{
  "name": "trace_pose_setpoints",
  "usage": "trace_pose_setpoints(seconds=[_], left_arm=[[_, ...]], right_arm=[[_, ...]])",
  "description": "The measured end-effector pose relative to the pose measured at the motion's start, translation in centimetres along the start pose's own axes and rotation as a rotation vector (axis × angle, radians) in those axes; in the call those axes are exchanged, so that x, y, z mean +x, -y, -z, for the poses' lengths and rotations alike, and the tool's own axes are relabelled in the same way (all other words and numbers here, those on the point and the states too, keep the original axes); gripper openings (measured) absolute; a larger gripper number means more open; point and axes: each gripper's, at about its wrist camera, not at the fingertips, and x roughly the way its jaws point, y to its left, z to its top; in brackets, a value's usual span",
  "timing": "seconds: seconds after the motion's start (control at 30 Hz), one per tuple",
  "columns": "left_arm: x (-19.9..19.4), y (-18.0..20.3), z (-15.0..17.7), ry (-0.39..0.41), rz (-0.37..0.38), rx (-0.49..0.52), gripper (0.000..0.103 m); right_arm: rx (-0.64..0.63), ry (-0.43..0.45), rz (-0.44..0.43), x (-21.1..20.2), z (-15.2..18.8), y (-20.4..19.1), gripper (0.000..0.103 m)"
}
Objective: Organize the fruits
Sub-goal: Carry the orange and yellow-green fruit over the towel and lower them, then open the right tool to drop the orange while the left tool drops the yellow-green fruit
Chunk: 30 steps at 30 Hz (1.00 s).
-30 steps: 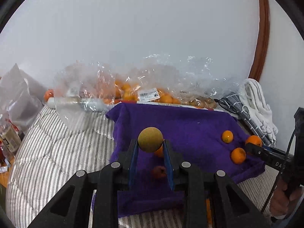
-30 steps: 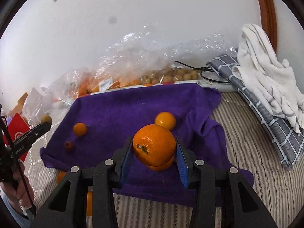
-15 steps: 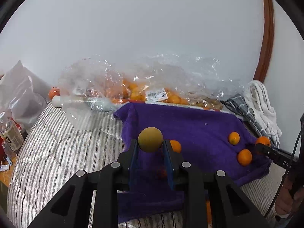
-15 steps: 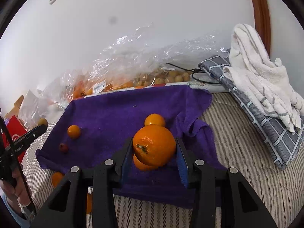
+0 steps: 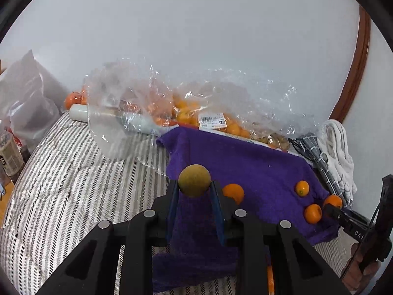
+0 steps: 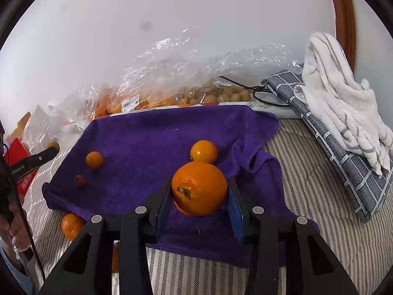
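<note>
Left gripper (image 5: 194, 191): lower centre of left wrist view, jaws clamped on a small yellowish-brown round fruit (image 5: 194, 180), pitched down. Right gripper (image 6: 199, 196): lower centre of right wrist view, clamped on a larger orange (image 6: 199, 188). Bare hand (image 5: 361, 270) on its handle, lower right.

A white crumpled towel (image 6: 343, 98) lies on a grey checked cloth (image 6: 339, 147) at the right; a black cord (image 6: 258, 93) sits upper middle.

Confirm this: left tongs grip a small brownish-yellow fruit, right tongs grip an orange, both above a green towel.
Wrong on the towel: it is purple, as the right wrist view shows. The left tongs do grip the brownish-yellow fruit, the right tongs the orange.
</note>
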Motion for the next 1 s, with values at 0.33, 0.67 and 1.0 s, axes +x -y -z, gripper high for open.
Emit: trace_pose_setpoints(seconds=[0.33, 0.67, 1.0], left_arm=[[1.3, 2.2, 1.4, -0.039, -0.024, 0.091, 0.025], [1.2, 3.5, 1.8, -0.026, -0.109, 0.167, 0.025], [2.2, 3.6, 2.0, -0.069, -0.138, 0.188, 0.025]], right_arm=[[-0.011, -0.034, 0.093, 1.6, -2.0, 0.4, 0.042], [-0.07, -0.057, 0.114, 4.4, -1.8, -0.4, 0.042], [-0.095, -0.044, 0.103, 5.0, -1.3, -0.9, 0.042]])
